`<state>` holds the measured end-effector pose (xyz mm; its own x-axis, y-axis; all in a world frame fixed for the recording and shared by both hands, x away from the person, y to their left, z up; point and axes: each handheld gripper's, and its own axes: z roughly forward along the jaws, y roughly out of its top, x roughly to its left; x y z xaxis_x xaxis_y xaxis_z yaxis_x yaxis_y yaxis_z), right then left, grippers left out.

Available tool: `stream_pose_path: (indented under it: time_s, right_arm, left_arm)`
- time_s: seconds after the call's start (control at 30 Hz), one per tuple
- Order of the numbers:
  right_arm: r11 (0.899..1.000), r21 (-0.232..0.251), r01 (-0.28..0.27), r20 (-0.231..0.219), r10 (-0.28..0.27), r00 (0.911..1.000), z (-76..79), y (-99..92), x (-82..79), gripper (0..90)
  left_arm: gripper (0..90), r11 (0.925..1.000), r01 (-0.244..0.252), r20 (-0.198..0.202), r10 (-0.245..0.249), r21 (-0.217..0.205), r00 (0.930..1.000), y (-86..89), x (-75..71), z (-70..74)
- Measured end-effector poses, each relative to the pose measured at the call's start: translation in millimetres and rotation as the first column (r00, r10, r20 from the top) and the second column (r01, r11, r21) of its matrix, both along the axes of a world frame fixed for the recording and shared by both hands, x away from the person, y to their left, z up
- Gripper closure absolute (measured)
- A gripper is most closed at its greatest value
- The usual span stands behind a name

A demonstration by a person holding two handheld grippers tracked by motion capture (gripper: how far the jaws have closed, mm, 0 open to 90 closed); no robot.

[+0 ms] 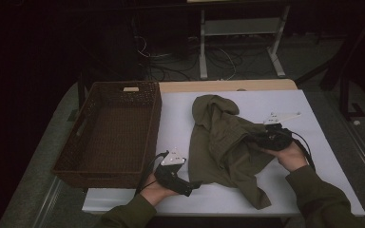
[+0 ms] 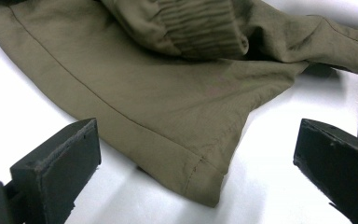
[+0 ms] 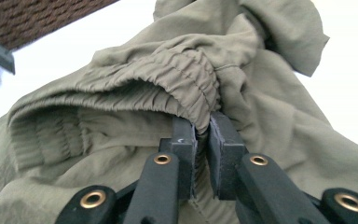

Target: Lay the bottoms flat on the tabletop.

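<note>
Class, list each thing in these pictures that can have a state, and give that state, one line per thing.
Olive trousers: crumpled on the white table, elastic waistband pinched.
Wicker basket: upright, nothing inside.
Right tool: shut on the waistband.
Left tool: open, jaws either side of a trouser hem, not touching it.

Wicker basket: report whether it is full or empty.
Empty. The high view shows the bare woven floor of the basket; the olive garment lies beside it.

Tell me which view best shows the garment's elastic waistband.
Right gripper view: the olive-green fabric garment's gathered elastic waistband sits close up, pinched in the right gripper. Left gripper view shows a ribbed stretch; the high view shows only crumpled cloth.
</note>
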<state>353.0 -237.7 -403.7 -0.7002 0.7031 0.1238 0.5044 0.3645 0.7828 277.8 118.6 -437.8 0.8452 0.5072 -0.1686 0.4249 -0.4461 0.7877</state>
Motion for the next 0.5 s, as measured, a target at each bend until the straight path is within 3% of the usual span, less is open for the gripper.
stream_pose_path:
  time_s: [0.23, 0.5]
  right_arm:
    - [0.996, 0.045, 0.076, 0.015, -0.077, 0.9969, 9.3, -19.9, 11.1, 82.5]
    - [0.984, 0.070, 0.166, 0.018, -0.167, 0.9857, 13.7, -43.8, 29.7, 82.8]
  left_arm:
    - [0.0, 1.0000, -0.001, 0.000, 0.001, 0.000, 1.0000, 0.4, 0.3, -0.1]
    - [0.0, 1.0000, -0.001, -0.002, 0.001, 0.000, 1.0000, -0.8, 0.2, -0.7]
